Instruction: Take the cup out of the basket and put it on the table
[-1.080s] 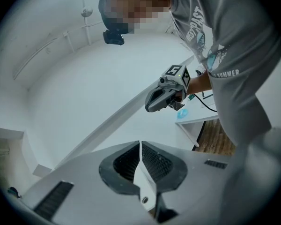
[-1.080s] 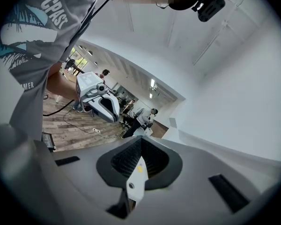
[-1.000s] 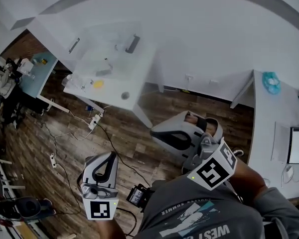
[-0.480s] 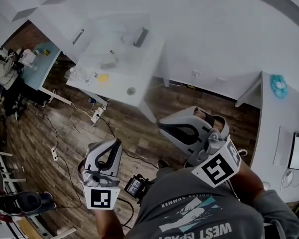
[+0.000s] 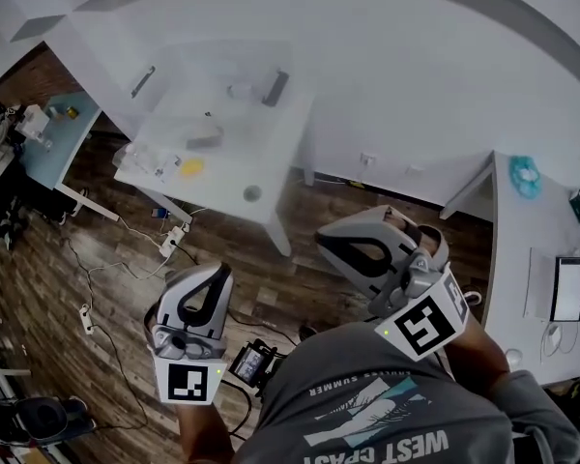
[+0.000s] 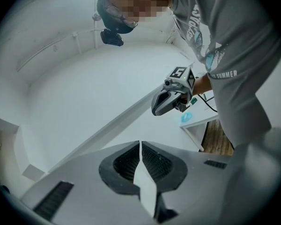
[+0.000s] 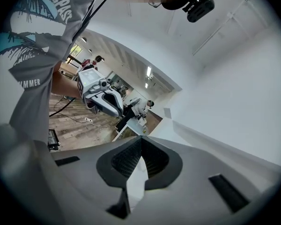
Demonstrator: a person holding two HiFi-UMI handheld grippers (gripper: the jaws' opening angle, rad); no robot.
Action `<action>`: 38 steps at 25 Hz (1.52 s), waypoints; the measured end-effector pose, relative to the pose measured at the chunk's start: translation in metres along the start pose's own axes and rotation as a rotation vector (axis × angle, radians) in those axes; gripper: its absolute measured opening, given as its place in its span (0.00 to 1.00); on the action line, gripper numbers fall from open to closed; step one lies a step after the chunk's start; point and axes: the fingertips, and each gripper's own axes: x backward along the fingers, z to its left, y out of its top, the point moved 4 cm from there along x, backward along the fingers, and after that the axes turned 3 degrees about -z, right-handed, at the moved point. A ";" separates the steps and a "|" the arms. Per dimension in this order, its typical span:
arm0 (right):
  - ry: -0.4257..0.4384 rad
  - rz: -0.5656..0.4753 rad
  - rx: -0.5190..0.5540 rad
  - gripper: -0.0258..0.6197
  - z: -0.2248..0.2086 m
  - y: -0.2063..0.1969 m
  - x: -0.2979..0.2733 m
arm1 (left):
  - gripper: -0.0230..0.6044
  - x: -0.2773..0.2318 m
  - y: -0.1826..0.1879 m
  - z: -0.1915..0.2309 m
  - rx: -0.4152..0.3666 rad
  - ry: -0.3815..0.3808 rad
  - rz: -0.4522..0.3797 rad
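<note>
No cup or basket can be made out in any view. In the head view a white table (image 5: 222, 177) stands some way ahead on the wooden floor, with a yellow item (image 5: 191, 166) and a dark bar-shaped object (image 5: 275, 87) on it. My left gripper (image 5: 216, 276) is held at waist height, shut, with nothing in it (image 6: 140, 146). My right gripper (image 5: 327, 243) is held to its right, also shut and empty (image 7: 141, 142). Each gripper view shows the other gripper in the air: the right gripper (image 6: 171, 100) and the left gripper (image 7: 102, 96).
A white desk (image 5: 536, 230) at the right carries a teal item (image 5: 525, 176) and a flat screen device (image 5: 567, 288). Cables and a power strip (image 5: 171, 245) lie on the floor. A light blue table (image 5: 53, 148) stands at far left. A person's grey shirt (image 5: 367, 414) fills the bottom.
The head view has swung a little, so the white table shifts in the frame. Both grippers stay shut and empty in front of the body, nearly unmoved.
</note>
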 end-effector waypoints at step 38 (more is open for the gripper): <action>0.066 -0.063 -0.116 0.06 -0.124 -0.124 -0.107 | 0.08 -0.142 -0.082 0.085 0.000 -0.015 0.143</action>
